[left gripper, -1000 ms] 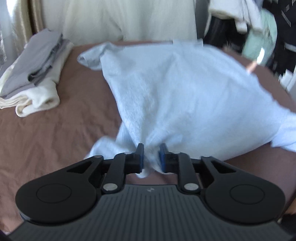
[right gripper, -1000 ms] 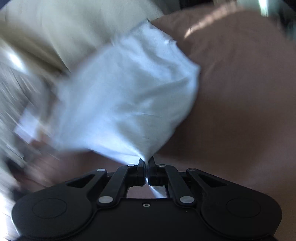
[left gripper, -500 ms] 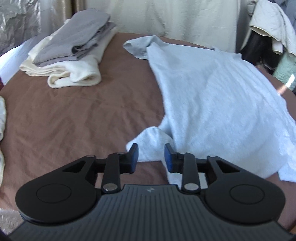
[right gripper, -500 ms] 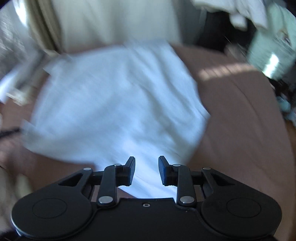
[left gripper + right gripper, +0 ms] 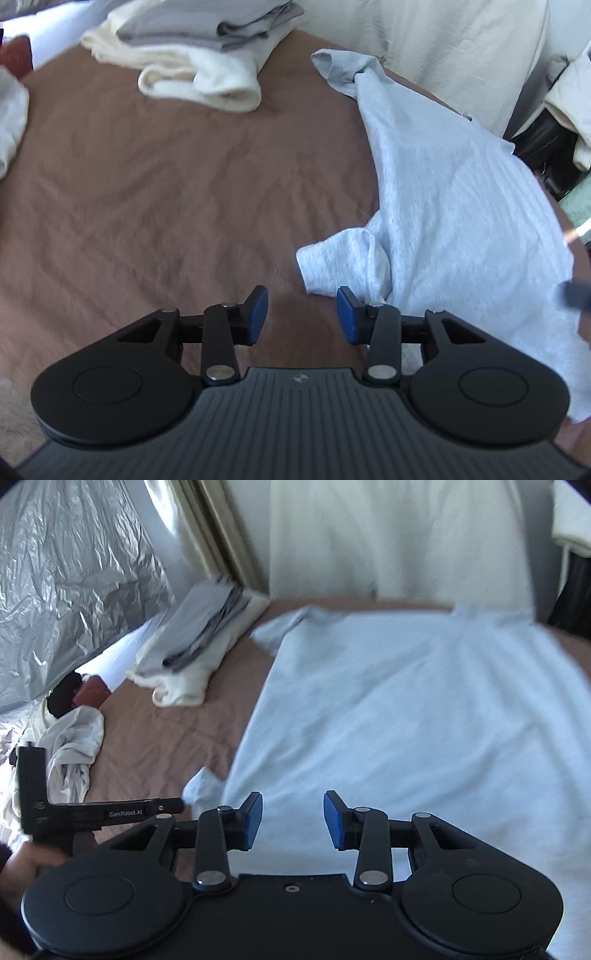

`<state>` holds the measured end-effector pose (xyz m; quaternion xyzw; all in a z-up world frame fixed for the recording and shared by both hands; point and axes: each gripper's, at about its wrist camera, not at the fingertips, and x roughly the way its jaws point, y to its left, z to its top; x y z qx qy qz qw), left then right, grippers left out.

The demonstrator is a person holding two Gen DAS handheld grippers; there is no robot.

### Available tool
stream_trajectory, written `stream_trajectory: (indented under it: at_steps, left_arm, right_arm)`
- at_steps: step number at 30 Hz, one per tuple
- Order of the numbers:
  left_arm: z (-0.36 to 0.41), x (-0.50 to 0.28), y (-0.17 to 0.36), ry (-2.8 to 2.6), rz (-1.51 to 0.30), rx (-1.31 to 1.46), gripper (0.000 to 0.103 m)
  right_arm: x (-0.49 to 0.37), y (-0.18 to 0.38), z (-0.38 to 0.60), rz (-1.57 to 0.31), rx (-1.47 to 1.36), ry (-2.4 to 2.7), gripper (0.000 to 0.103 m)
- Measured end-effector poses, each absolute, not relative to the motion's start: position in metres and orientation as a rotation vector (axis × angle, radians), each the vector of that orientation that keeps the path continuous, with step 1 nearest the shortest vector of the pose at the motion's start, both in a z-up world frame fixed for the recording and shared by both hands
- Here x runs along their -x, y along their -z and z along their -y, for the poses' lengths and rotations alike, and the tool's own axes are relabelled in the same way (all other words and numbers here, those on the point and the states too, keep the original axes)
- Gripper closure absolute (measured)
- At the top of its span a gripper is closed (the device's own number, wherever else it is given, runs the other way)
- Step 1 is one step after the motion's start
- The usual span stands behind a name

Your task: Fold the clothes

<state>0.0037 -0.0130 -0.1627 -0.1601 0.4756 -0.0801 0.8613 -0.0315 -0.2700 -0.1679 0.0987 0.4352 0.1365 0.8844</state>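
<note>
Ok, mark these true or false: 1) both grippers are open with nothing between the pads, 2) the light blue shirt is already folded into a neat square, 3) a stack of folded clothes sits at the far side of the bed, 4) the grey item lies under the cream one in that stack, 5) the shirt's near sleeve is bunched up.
1) True: the left gripper and right gripper both stand open and empty.
2) False: the shirt lies spread out, unfolded.
3) True: the stack is on the bed.
4) False: the grey item lies on top of the cream one.
5) True: the near sleeve is bunched.
</note>
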Motion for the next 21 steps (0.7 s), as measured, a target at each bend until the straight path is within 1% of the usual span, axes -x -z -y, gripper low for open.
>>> stream_trajectory:
  at_steps: [2, 6, 9, 15, 18, 20, 21]
  left_arm:
    - [0.002, -0.002, 0.161, 0.146, -0.969, 0.409, 0.062]
    - [-0.011, -0.001, 0.158, 0.151, -0.938, 0.49, 0.062]
    - [-0.007, -0.003, 0.162, 0.149, -0.976, 0.456, 0.062]
    - [0.006, -0.007, 0.161, 0.175, -1.003, 0.442, 0.062]
    - [0.014, -0.002, 0.153, 0.193, -0.998, 0.374, 0.062]
    - [0.018, 0.004, 0.143, 0.215, -0.972, 0.328, 0.06]
    - [0.018, 0.005, 0.139, 0.224, -0.959, 0.333, 0.054]
  right_arm:
    - [0.026, 0.185, 0.251, -0.939, -0.217, -0.285, 0.061]
    - [0.012, 0.195, 0.223, -1.024, -0.156, -0.261, 0.061]
    - [0.004, 0.188, 0.209, -1.013, -0.095, -0.261, 0.061]
    - [0.001, 0.187, 0.201, -0.966, -0.086, -0.28, 0.061]
    - [0.001, 0.19, 0.197, -0.97, -0.096, -0.266, 0.061]
    - [0.002, 0.196, 0.2, -0.974, -0.139, -0.256, 0.061]
    - [0.002, 0.198, 0.201, -0.97, -0.144, -0.263, 0.061]
